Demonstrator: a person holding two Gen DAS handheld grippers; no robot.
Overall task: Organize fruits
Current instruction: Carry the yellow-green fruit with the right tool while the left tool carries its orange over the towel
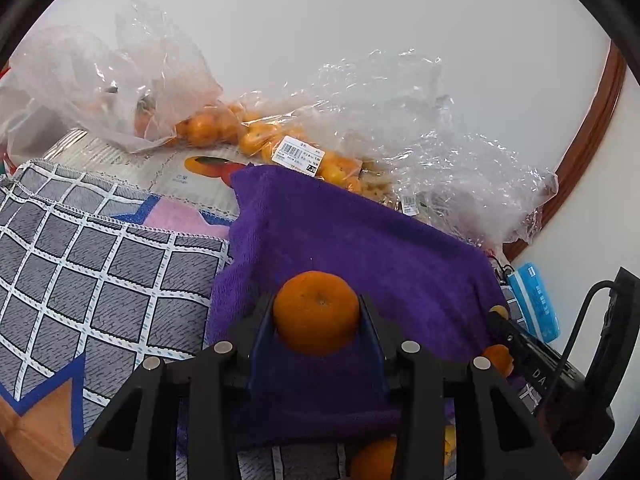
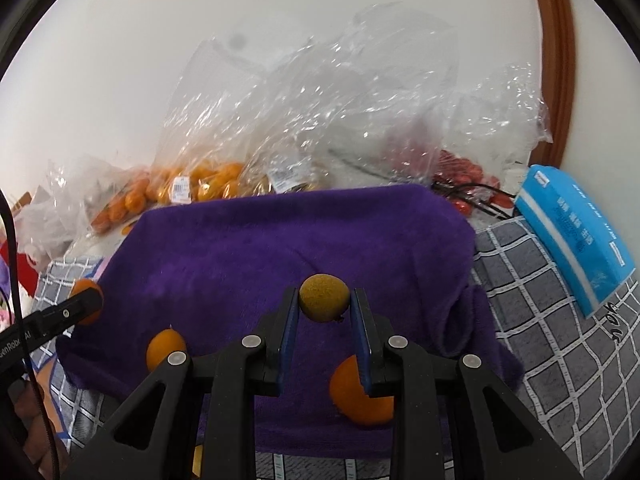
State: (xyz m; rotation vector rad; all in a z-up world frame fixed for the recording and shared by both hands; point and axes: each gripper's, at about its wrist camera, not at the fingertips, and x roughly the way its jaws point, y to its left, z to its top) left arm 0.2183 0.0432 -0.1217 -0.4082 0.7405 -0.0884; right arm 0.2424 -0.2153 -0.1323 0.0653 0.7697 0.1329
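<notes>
My left claw (image 1: 317, 312) is clamped on an orange mandarin (image 1: 316, 312), its blue pads pressing the fruit from both sides; beneath it lies the purple towel (image 1: 340, 236), which spreads ahead of the fingers and out to either side; beyond the towel's far edge, ahead and a little to the left, sits a clear bag of small oranges (image 1: 224, 128) with a price label, and ahead to the right a heap of crumpled clear plastic (image 1: 440, 140); to the left of the claw lies a grey checked cloth (image 1: 100, 260); my right claw (image 2: 324, 304) is closed tight on a small yellow-brown fruit (image 2: 323, 298), dull and rough-skinned, held at the fingertips above the same towel; just below and behind its right finger a mandarin (image 2: 352, 396) rests on the towel, partly hidden by the finger; to the left of that claw another mandarin (image 2: 164, 348) lies on the towel near its left edge; further left my other claw's tip shows with its orange fruit; well off to the right a blue tissue pack (image 2: 572, 236) lies on the checked cloth.
</notes>
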